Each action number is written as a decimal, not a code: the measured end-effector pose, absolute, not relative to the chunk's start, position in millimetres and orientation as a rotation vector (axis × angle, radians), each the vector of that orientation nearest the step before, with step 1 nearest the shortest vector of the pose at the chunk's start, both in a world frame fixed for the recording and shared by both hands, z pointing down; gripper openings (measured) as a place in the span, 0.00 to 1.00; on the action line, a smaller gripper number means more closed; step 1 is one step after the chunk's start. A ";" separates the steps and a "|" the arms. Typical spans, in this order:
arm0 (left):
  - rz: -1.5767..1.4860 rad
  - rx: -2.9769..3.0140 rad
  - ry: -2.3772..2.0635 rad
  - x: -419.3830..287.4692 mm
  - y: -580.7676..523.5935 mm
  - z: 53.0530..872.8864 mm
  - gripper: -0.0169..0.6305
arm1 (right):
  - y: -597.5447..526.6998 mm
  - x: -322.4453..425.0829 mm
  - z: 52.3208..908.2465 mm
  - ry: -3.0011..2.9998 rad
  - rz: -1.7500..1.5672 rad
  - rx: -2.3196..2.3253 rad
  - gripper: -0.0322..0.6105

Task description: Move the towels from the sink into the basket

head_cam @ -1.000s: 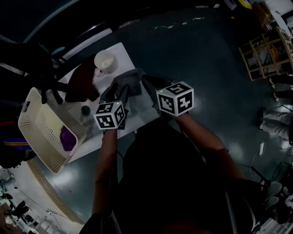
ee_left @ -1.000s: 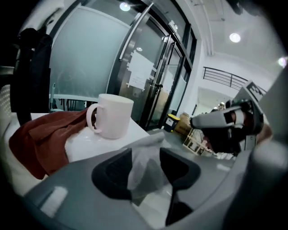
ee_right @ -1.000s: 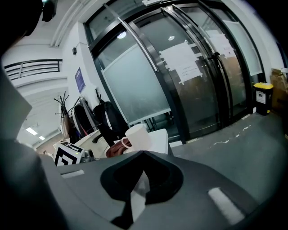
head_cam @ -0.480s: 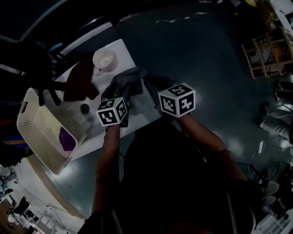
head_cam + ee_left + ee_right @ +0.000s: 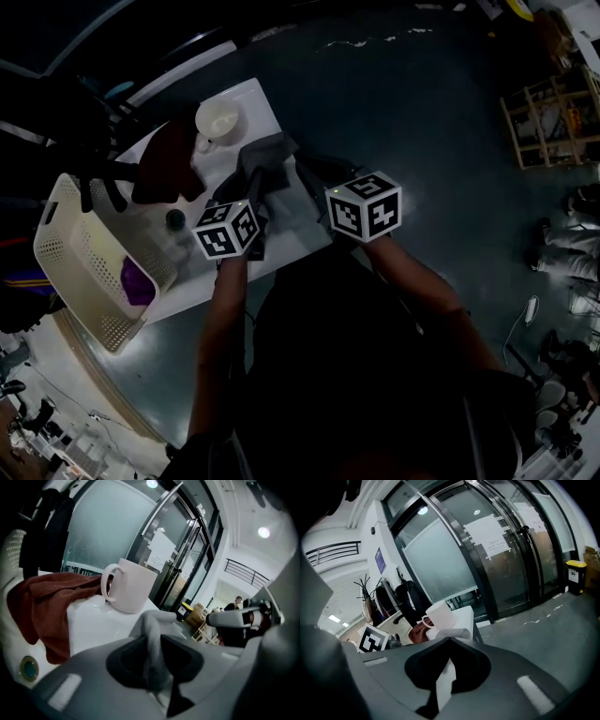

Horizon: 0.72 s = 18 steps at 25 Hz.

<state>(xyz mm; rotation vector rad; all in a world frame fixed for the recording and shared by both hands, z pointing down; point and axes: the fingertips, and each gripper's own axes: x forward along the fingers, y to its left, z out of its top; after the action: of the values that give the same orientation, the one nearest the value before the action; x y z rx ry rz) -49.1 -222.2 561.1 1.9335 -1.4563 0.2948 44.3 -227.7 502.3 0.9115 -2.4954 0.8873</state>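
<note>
A: Left gripper view first. What sits between the jaws?
B: A fold of the grey towel (image 5: 154,656). The left gripper (image 5: 154,641) has just been closing its jaws, and the pads now press on that fold from both sides.
A: And the other one?
B: The right gripper (image 5: 449,644) has its jaws together on a thin strip of the same towel. The cloth runs out past the tips and bunches up just beyond them.
A: Where is the towel in the head view?
B: By the right edge of the sink (image 5: 192,286), bunched between the two grippers. The left tips are on its near-left part and the right tips on its right side. I cannot tell whether it hangs free of the white surface.
A: What is around it?
B: A white mug (image 5: 217,120) stands upright just beyond it, at the sink's far corner. Left of the mug a dark red towel (image 5: 167,169) is draped over the far-left part of the sink, right beside the mug's handle. A round drain plug (image 5: 175,218) sits near the left edge.
A: And the basket?
B: The cream basket (image 5: 42,225) stands just beside the sink's left edge — a purple bundle (image 5: 136,281) lies inside, in the part nearest the sink
</note>
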 end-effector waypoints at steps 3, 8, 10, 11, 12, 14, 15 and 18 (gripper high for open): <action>0.295 1.955 -1.455 -50.2 -218.7 556.8 0.05 | -226.6 39.1 500.3 -2.505 0.878 0.892 0.04; 0.261 1.972 -1.476 -53.2 -209.9 542.1 0.05 | -222.2 28.8 493.2 -2.531 0.852 0.851 0.04; 0.238 1.983 -1.494 -56.7 -207.1 532.7 0.05 | -220.6 24.8 491.0 -2.538 0.843 0.837 0.04; 0.223 1.986 -1.503 -59.1 -205.8 528.3 0.05 | -220.0 22.3 490.1 -2.542 0.839 0.830 0.04; 0.206 1.988 -1.512 -61.9 -204.5 524.3 0.05 | -219.6 19.6 489.2 -2.546 0.836 0.822 0.04; 0.175 1.986 -1.528 -67.6 -201.6 517.5 0.05 | -218.2 13.7 486.8 -2.554 0.827 0.805 0.04; 0.165 1.984 -1.535 -70.0 -199.7 514.5 0.05 | -217.1 10.8 485.0 -2.559 0.822 0.795 0.04; 0.151 1.988 -1.555 -75.4 -193.0 504.6 0.05 | -213.5 1.7 478.4 -2.574 0.805 0.764 0.04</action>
<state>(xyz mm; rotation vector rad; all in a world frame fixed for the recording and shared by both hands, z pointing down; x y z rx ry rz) -75.4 -193.0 504.6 1.9877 -1.5548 0.1514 1.7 -213.5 478.4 0.7644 -2.5742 0.8053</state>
